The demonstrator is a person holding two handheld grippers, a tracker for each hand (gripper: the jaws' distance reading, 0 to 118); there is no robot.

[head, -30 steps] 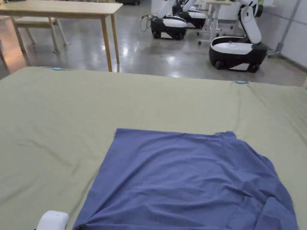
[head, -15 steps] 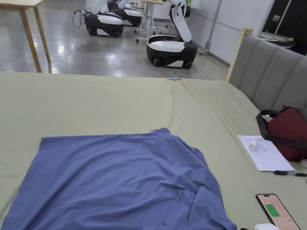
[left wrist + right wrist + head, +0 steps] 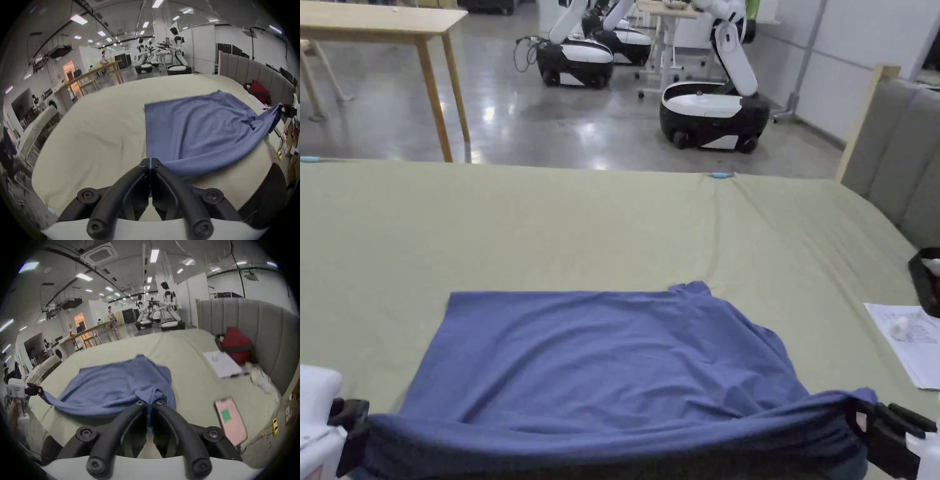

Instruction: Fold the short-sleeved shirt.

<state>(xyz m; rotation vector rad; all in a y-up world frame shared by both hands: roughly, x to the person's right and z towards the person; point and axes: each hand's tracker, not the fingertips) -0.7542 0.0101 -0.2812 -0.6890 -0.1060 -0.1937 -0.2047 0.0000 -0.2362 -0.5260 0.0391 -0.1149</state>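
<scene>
1. Head view: we see the blue shirt [image 3: 612,369] lying on the green bed sheet [image 3: 550,231], its far part flat and its near edge lifted and stretched into a taut band between our two grippers. The left gripper [image 3: 353,425] holds the near left corner and the right gripper [image 3: 859,422] the near right corner; cloth runs into both sets of jaws, though from here we cannot tell how tightly they press. A sheet of paper [image 3: 909,344] lies on the bed to the right, near the grey headboard [image 3: 894,144]. Beyond the bed stand a wooden table [image 3: 381,25] and wheeled white-and-black robots [image 3: 712,106] on the shiny floor.

2. Left gripper view: the left gripper [image 3: 150,161] has its jaws pressed together, with the corner of the shirt [image 3: 203,129] coming out at the tips. The cloth rises from the sheet to the far right gripper [image 3: 285,110], which pinches the other corner. A red bag [image 3: 258,92] sits by the headboard.

3. Right gripper view: the right gripper [image 3: 150,403] has its jaws nearly closed, pinching a bunched fold of the shirt [image 3: 113,386]. The far left gripper [image 3: 34,390] grips the opposite corner. A phone [image 3: 230,418] lies on the sheet just right of the jaws, with the paper [image 3: 222,365] and the red bag [image 3: 237,344] farther off.
</scene>
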